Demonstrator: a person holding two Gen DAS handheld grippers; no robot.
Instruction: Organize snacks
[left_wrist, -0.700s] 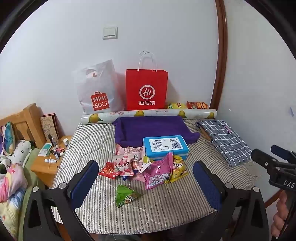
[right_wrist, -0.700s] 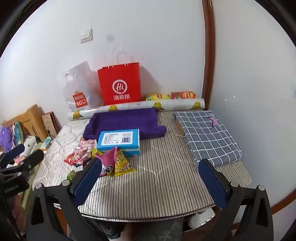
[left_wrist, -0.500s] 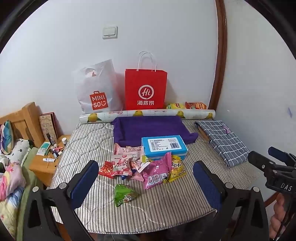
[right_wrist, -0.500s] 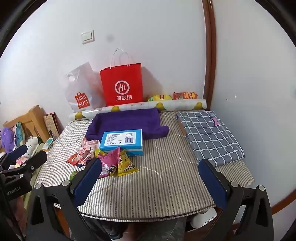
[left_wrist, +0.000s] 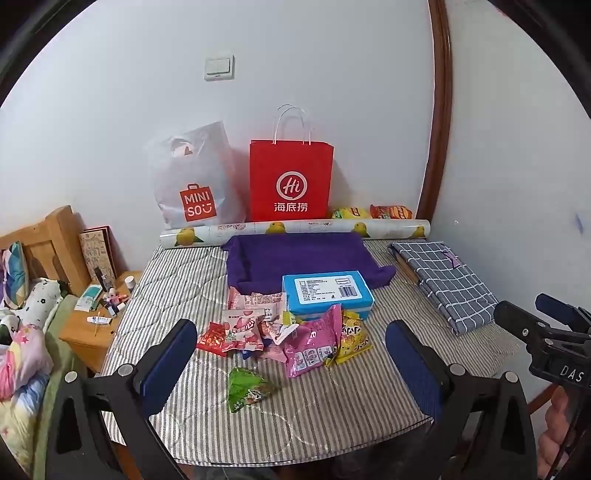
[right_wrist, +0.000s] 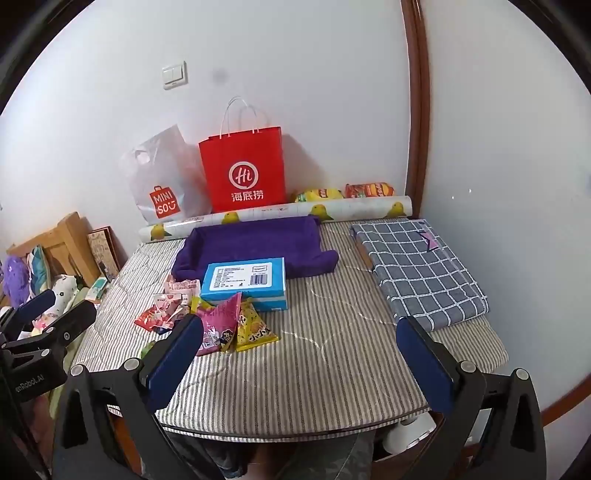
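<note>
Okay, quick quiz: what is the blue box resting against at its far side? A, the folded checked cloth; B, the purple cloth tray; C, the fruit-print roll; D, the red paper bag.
B: the blue box sits right at the front edge of the purple cloth tray, while the red paper bag, fruit-print roll and checked cloth lie apart from it.

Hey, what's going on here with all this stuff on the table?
A person holds two handheld grippers above a striped table, about to sort snacks. Both the left gripper and the right gripper are open and empty. Nothing is picked up yet. A pile of snack packets lies loose in front of a blue box, with a green packet nearest. A purple cloth tray sits behind them.
</note>
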